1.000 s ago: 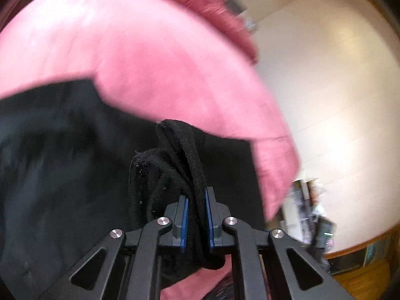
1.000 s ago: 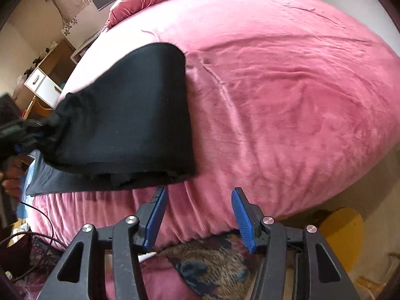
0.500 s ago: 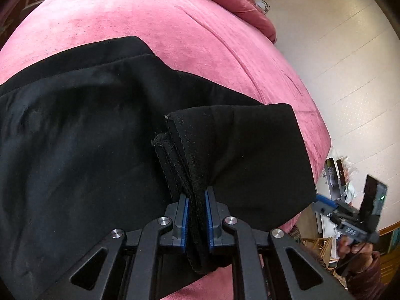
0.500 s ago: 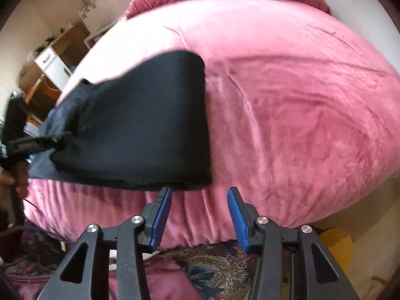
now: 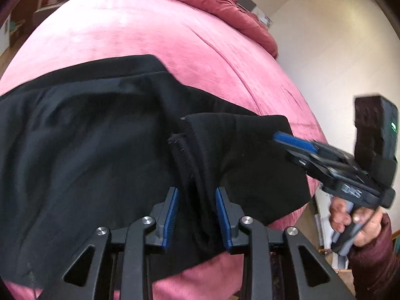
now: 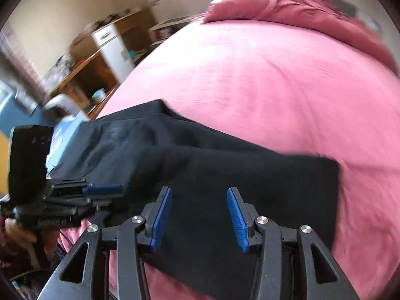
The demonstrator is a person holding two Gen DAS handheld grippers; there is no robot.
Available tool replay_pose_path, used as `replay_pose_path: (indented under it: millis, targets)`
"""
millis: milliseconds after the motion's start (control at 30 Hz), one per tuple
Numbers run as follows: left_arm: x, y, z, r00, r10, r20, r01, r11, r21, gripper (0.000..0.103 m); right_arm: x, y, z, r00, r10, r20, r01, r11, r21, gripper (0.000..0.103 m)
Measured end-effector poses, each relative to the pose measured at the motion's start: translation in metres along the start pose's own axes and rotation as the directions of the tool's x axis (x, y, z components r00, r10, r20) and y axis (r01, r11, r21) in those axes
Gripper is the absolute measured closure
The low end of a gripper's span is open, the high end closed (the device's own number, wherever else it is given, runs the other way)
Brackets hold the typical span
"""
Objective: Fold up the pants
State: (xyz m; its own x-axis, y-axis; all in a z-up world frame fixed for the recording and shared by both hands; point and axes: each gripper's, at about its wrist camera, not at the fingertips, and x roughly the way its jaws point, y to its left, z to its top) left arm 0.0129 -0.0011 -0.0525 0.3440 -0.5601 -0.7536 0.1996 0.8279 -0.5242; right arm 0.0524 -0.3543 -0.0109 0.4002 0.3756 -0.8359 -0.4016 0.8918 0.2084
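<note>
Partly blurred: pants (image 6: 225,175), bed (image 6: 275,80).

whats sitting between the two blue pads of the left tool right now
In the left wrist view, a bunched fold of the black pants runs between the open left tool's pads, apparently touching neither.

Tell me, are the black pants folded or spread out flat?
Folded, partly. The pants lie on the pink bed with one end doubled back over the rest; a bunched edge stands between the open left gripper.
</note>
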Motion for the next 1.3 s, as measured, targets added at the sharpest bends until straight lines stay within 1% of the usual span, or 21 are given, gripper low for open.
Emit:
replay_pose_path:
  millis: [33,67,133,233,300,333,367,433,467,567,700,733,800,833,900,933,1033,1100,1167,1267,1300]
  targets:
    - [-0.007,0.003,-0.006,1.000,-0.028,-0.003,0.028,1.000,-0.005,0.074,0.007,0.007,0.007,1.000,0.003,-0.009,-0.004,1.000,-0.025,0.057]
    - [-0.010,-0.006,-0.006,0.999,-0.032,-0.004,0.032,0.999,0.001,0.074,0.012,0.011,0.011,1.000,0.010,-0.017,-0.010,0.999,-0.040,0.057]
    - [-0.016,-0.009,-0.018,1.000,-0.023,-0.011,0.023,0.999,0.032,0.075,0.026,0.025,0.023,0.997,0.054,-0.059,-0.060,0.993,-0.099,0.057]
    - [-0.016,-0.008,-0.035,0.997,-0.040,-0.060,0.043,0.998,0.048,0.078,0.049,0.046,0.031,0.991,0.062,-0.121,-0.083,0.980,-0.180,0.057]
    - [-0.014,-0.011,-0.041,0.996,-0.042,-0.082,0.048,0.997,0.068,0.078,0.067,0.059,0.028,0.986,0.011,-0.167,-0.052,0.969,-0.241,0.058]
    - [-0.011,-0.013,-0.043,0.995,-0.047,-0.092,0.054,0.996,0.072,0.078,0.078,0.066,0.023,0.980,-0.007,-0.197,-0.048,0.960,-0.276,0.073]
    - [-0.009,-0.016,-0.043,0.994,-0.055,-0.099,0.062,0.995,0.072,0.078,0.083,0.068,0.019,0.978,-0.007,-0.207,-0.053,0.958,-0.282,0.091]
    - [-0.006,-0.018,-0.044,0.993,-0.052,-0.106,0.061,0.995,0.081,0.078,0.086,0.067,0.015,0.979,-0.003,-0.203,-0.055,0.959,-0.278,0.096]
    - [-0.004,-0.021,-0.043,0.993,-0.045,-0.110,0.054,0.995,0.083,0.078,0.085,0.065,0.015,0.980,0.015,-0.201,-0.068,0.964,-0.257,0.101]
    - [0.007,-0.023,-0.036,0.993,-0.046,-0.113,0.053,0.997,0.059,0.078,0.067,0.046,0.020,0.980,0.122,-0.156,-0.142,0.982,-0.125,0.102]
    - [0.013,-0.016,-0.030,0.993,-0.049,-0.104,0.050,0.999,0.008,0.078,0.044,0.038,0.018,0.971,0.218,-0.095,-0.222,0.974,-0.037,0.102]
    - [0.014,-0.014,-0.029,0.993,-0.055,-0.108,0.054,0.998,-0.009,0.078,0.045,0.039,0.016,0.970,0.225,-0.089,-0.229,0.973,-0.031,0.102]
    - [0.013,-0.011,-0.029,0.993,-0.059,-0.104,0.057,0.998,-0.022,0.078,0.053,0.042,0.013,0.977,0.188,-0.105,-0.193,0.980,-0.042,0.102]
    - [0.010,-0.012,-0.029,0.994,-0.050,-0.102,0.050,0.999,-0.011,0.078,0.063,0.044,0.010,0.976,0.179,-0.125,-0.185,0.982,-0.033,0.102]
    - [0.004,-0.011,-0.031,0.997,0.005,-0.082,-0.005,1.000,0.007,0.077,0.076,0.047,0.005,0.972,0.181,-0.148,-0.186,0.982,-0.022,0.102]
    - [0.003,-0.009,-0.031,0.996,0.010,-0.086,-0.011,1.000,-0.009,0.077,0.080,0.049,0.004,0.970,0.191,-0.151,-0.196,0.980,-0.019,0.102]
    - [0.004,-0.004,-0.033,0.995,-0.004,-0.095,-0.001,0.999,-0.053,0.077,0.081,0.046,0.000,0.970,0.193,-0.145,-0.196,0.981,-0.009,0.101]
    - [0.003,-0.007,-0.033,0.996,0.009,-0.089,-0.013,0.999,-0.038,0.077,0.070,0.038,0.001,0.968,0.224,-0.111,-0.222,0.975,0.032,0.097]
    - [0.009,-0.010,-0.035,0.996,0.011,-0.091,-0.015,0.999,-0.042,0.077,0.056,0.038,-0.002,0.973,0.212,-0.087,-0.212,0.977,0.008,0.097]
    - [0.006,-0.006,-0.035,0.996,0.000,-0.085,-0.004,0.999,-0.053,0.077,0.030,0.042,-0.015,0.967,0.242,-0.081,-0.246,0.968,-0.045,0.097]
    - [0.003,-0.005,-0.034,0.997,-0.001,-0.080,-0.004,0.999,-0.052,0.077,0.023,0.047,-0.022,0.964,0.249,-0.092,-0.256,0.964,-0.074,0.095]
